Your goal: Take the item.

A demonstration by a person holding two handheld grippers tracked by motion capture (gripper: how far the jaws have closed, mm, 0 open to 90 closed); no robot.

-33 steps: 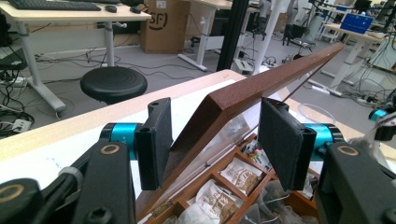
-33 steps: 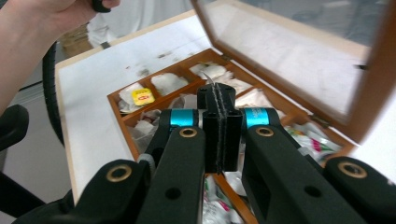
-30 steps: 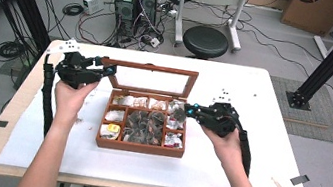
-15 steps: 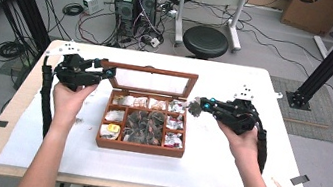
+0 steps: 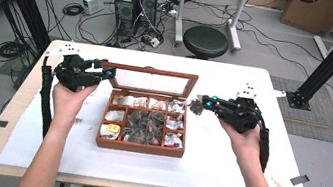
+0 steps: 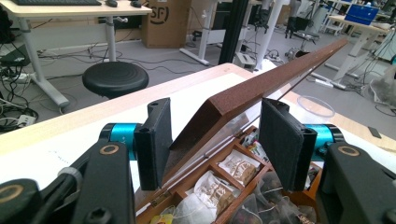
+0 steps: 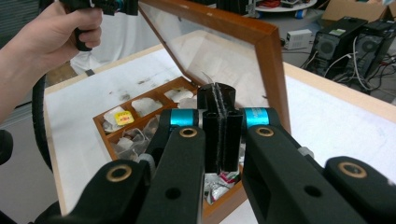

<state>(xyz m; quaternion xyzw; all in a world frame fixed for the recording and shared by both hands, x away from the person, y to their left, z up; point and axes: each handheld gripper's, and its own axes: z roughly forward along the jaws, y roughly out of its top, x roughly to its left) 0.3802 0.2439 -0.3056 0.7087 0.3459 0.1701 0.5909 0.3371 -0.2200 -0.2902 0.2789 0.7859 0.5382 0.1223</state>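
Your left claw (image 5: 107,70) stands with its jaws spread to either side of the left corner of the glass-paned lid (image 5: 151,80); in the left gripper view the wooden frame (image 6: 261,84) passes between the two pads with a gap on each side, so nothing is clamped. The lid is raised over the wooden tea box (image 5: 140,147), which rests at the middle of the white-covered counter (image 5: 213,167).

Your right claw (image 5: 198,104), just right of the box's far right corner, is clenched; in the right gripper view its pads (image 7: 219,126) meet with a thin strip or thread showing at the seam. In the high view a dark tuft sits at the tips, probably a tea bag, though it is too small to tell.

Handling, as a judgement: the lid is rigid but hinged and glazed, so bear on the wooden frame, never the pane. The sachets (image 5: 145,120) in the compartments are light, soft and crushable; pinch one by an upper edge or tag, gently, since paper tears and loose leaves spill.
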